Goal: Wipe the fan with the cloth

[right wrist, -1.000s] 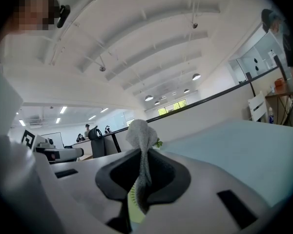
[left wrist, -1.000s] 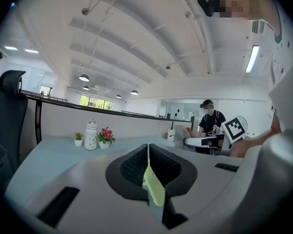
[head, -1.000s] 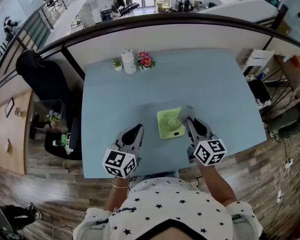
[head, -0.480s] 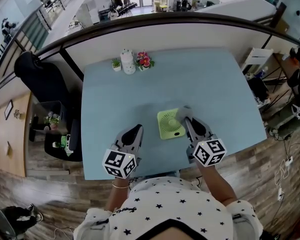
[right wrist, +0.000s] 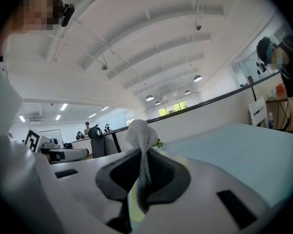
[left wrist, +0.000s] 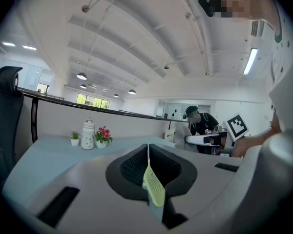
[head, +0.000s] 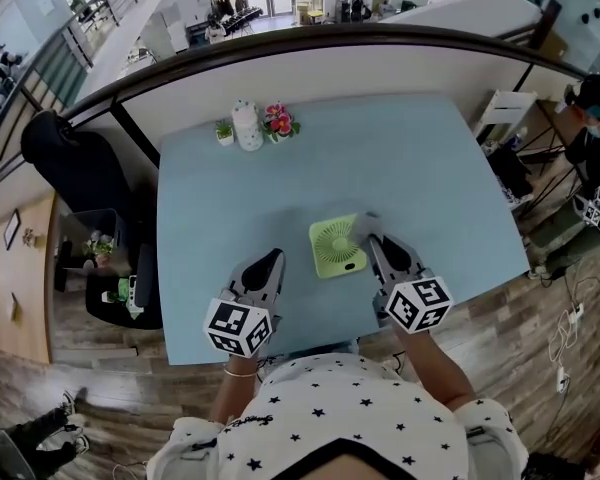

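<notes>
Grey cloth (head: 366, 225) pinched in the right hand-held gripper (head: 373, 239), at the green fan's (head: 337, 247) right edge.
The fan sits near the front of the blue desk (head: 230, 188). The left hand-held gripper (head: 271, 260), jaws pressed together and empty, waits beside it. That gripper should probably steady the fan while the cloth sweeps lightly across the grille.

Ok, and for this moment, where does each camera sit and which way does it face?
Head view: on the person's head, looking steeply down on the table, fan, left gripper, right gripper and star-print shirt.
Left gripper view: rides the left gripper, facing across the table towards the vase; its closed jaws fill the foreground.
Right gripper view: rides the right gripper, looking along jaws clamped on the cloth.
Shared: both gripper views catch the green fan beyond their jaws.
</notes>
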A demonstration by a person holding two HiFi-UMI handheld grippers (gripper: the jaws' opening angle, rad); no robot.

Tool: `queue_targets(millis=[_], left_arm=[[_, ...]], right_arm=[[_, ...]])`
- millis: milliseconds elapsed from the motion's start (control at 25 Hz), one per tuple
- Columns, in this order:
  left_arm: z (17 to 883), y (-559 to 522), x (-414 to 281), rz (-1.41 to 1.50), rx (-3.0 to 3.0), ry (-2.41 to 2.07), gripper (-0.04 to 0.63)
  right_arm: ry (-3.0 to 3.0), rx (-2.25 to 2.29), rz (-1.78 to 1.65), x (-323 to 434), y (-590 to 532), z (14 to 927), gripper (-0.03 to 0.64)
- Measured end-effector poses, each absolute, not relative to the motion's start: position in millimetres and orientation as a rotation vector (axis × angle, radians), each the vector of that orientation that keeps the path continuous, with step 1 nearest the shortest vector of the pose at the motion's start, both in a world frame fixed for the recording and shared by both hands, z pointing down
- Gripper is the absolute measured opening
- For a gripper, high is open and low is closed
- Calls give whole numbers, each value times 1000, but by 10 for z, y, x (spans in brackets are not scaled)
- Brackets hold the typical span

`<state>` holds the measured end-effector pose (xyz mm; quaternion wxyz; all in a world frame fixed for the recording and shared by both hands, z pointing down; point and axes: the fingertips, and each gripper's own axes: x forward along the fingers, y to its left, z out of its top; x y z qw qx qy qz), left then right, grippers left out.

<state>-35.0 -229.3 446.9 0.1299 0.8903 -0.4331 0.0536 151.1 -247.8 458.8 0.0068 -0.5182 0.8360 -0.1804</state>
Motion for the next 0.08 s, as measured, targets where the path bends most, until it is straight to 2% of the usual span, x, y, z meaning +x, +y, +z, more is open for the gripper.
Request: queue_targets(millis=[80], left_arm=[[4480,-2276,-358,156,2588,-1253,34]], right_arm=[[2614,-1624,-561,1501,-2461,4582,32]])
